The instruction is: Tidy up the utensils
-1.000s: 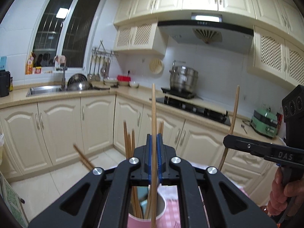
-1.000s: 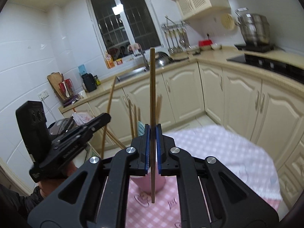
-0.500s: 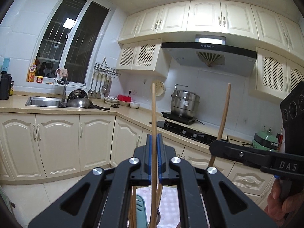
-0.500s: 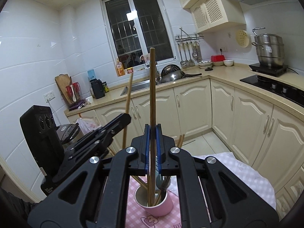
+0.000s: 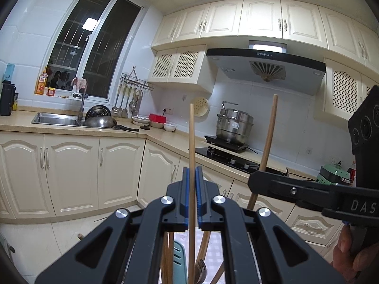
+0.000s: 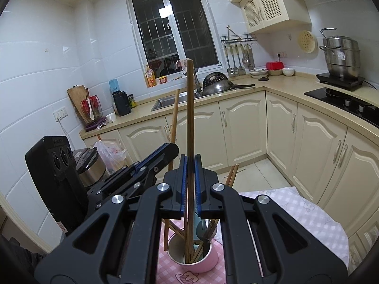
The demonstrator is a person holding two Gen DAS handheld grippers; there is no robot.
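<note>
My left gripper [image 5: 192, 187] is shut on a light wooden chopstick [image 5: 191, 146] held upright. My right gripper [image 6: 190, 177] is shut on a darker wooden chopstick [image 6: 190, 118], whose lower end reaches into a pink cup [image 6: 201, 261] on the pink checked tablecloth [image 6: 293, 210]. The cup holds several chopsticks, a fork and a teal utensil. In the left wrist view the right gripper [image 5: 259, 184] shows at the right with its chopstick [image 5: 268, 137]. In the right wrist view the left gripper [image 6: 169, 150] shows at the left with its chopstick [image 6: 174, 116], its lower end beside the cup.
Cream cabinets [image 6: 241, 127] and a counter run around the room. A sink [image 6: 165, 100] with pans, a steel pot [image 6: 341, 55] on a hob, a rice cooker [image 6: 88, 165] and a green appliance [image 5: 334, 174] stand around. The table edge [image 6: 331, 215] lies at the right.
Both grippers have tilted upward, so the cup has dropped low or out of view. The right gripper's chopstick has come down into the pink cup. Both stay shut on their chopsticks.
</note>
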